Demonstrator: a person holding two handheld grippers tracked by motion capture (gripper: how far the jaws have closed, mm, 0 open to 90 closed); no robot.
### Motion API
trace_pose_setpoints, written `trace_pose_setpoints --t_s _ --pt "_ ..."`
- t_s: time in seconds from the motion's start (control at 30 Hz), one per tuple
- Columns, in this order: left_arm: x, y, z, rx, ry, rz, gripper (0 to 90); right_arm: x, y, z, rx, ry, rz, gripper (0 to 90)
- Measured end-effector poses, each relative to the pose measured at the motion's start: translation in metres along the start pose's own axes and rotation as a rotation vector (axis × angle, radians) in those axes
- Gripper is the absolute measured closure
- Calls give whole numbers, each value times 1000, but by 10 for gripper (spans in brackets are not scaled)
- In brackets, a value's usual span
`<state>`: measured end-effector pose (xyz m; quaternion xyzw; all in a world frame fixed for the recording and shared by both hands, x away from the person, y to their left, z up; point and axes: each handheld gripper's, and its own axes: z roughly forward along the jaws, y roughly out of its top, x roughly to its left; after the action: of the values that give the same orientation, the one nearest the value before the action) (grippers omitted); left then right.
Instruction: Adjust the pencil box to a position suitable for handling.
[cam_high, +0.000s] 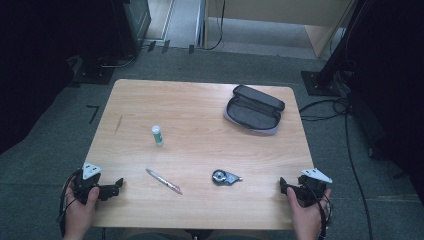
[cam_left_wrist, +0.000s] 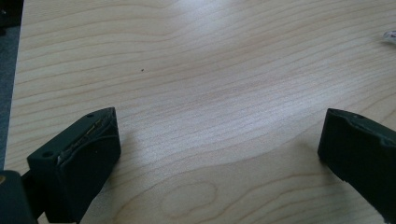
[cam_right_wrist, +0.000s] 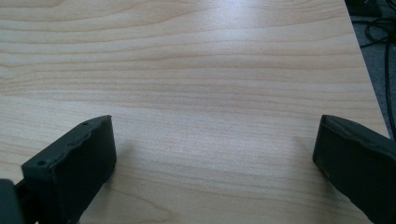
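On the wooden table (cam_high: 200, 100) lie a dark pencil case (cam_high: 254, 109), unzipped, at the back right, a small white glue stick (cam_high: 157, 135) left of centre, a silver pen (cam_high: 164, 181) near the front, and a correction tape dispenser (cam_high: 225, 177) to its right. My left gripper (cam_high: 117, 185) rests at the front left corner, held by a hand. At the front right edge sits my right gripper (cam_high: 284, 186). In the left gripper view the left gripper (cam_left_wrist: 219, 140) stands open over bare wood. The right gripper (cam_right_wrist: 215, 140) is open too, nothing between its jaws.
Grey carpet surrounds the table. Black stands (cam_high: 325, 75) and cables (cam_high: 350, 130) lie on the floor at the right; dark equipment (cam_high: 115, 30) stands at the back left. The table's right edge (cam_right_wrist: 366, 88) runs close to the right gripper.
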<state>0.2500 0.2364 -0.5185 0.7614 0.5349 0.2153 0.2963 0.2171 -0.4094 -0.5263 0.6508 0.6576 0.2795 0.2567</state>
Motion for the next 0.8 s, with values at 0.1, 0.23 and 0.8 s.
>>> trace_pose_setpoints --t_s 0.1,0.23,0.8 --pt "0 0 0 1 0 0 0 0 0 0 -2 9 -2 1" --pt "0 0 0 0 0 0 0 -1 -2 -4 -25 4 -1 124" --pt "0 0 0 0 0 1 0 5 28 -22 -61 71 106 433"
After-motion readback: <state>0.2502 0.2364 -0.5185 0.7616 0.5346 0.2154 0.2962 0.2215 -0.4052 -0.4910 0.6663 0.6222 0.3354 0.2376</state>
